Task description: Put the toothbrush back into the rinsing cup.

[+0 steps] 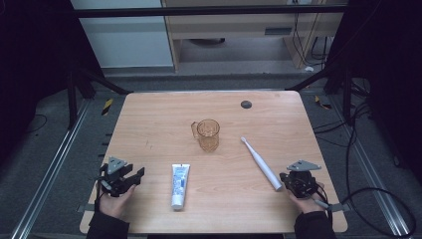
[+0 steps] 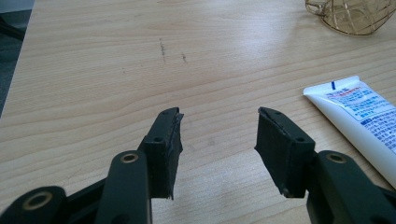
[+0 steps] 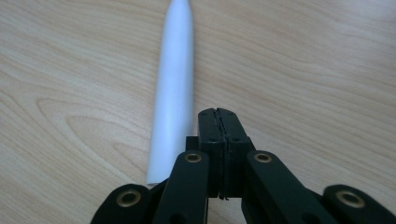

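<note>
High view: a person's two hands rest grippers at the near edge of a wooden table [image 1: 149, 119], with a toothbrush, a toothpaste tube and a cup laid out between and beyond them.
Left gripper [image 2: 218, 130]: jaws standing well apart over bare wood near the table's near-left corner, holding nothing; it sits just left of the toothpaste tube in the high view [image 1: 130, 178].
Right gripper [image 3: 218, 122]: jaws pressed together with nothing between them, beside the butt end of the toothbrush handle near the near-right corner [image 1: 290, 182].
Toothbrush [image 1: 261, 163]: white, lying flat on the right half of the table, head pointing toward the middle, handle end just beside the right gripper; seen lengthwise in the right gripper view [image 3: 175, 88].
Toothpaste tube [image 1: 179, 185]: white with blue print, flat near the near edge, cap toward the person (its crimped end shows in the left gripper view [image 2: 355, 116]).
Cup [image 1: 207, 134]: amber, see-through, upright near the table's centre, handle to the left.
Risk, right side: closed jaws advancing would likely shove the round handle, rolling or sliding it toward the right edge; they need to part first.
Risk, left side: a grab at the tube's body could squeeze paste against the cap or skid the tube.
Risk, cup: light and tall, it looks easy to tip if the brush is swung in low.
</note>
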Action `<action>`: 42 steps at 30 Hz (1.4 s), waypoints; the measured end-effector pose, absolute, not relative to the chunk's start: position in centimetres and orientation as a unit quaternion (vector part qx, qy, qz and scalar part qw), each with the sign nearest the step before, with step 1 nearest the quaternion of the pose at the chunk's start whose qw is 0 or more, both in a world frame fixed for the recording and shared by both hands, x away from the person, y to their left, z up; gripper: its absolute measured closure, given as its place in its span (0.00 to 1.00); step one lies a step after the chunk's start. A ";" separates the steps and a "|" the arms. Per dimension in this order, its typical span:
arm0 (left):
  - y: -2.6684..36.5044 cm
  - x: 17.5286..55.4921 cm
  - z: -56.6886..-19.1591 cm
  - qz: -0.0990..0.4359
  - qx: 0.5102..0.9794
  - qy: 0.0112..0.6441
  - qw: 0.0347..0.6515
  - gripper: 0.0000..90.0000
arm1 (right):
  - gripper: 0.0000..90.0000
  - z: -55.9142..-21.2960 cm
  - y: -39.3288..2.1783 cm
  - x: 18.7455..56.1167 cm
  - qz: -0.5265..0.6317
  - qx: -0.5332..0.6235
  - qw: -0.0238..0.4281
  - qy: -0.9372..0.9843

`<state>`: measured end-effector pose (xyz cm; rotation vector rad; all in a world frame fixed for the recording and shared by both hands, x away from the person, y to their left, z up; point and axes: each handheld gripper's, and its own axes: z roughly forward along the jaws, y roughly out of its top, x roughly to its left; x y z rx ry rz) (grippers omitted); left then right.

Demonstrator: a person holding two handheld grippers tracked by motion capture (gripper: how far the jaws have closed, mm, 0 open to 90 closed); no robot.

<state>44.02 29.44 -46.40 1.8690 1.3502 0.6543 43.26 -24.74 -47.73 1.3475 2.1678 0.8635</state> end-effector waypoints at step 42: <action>29.3 44.5 -46.7 0.251 0.738 0.519 0.351 0.49 | 0.61 -40.7 -21.2 49.3 0.312 0.475 0.189 0.801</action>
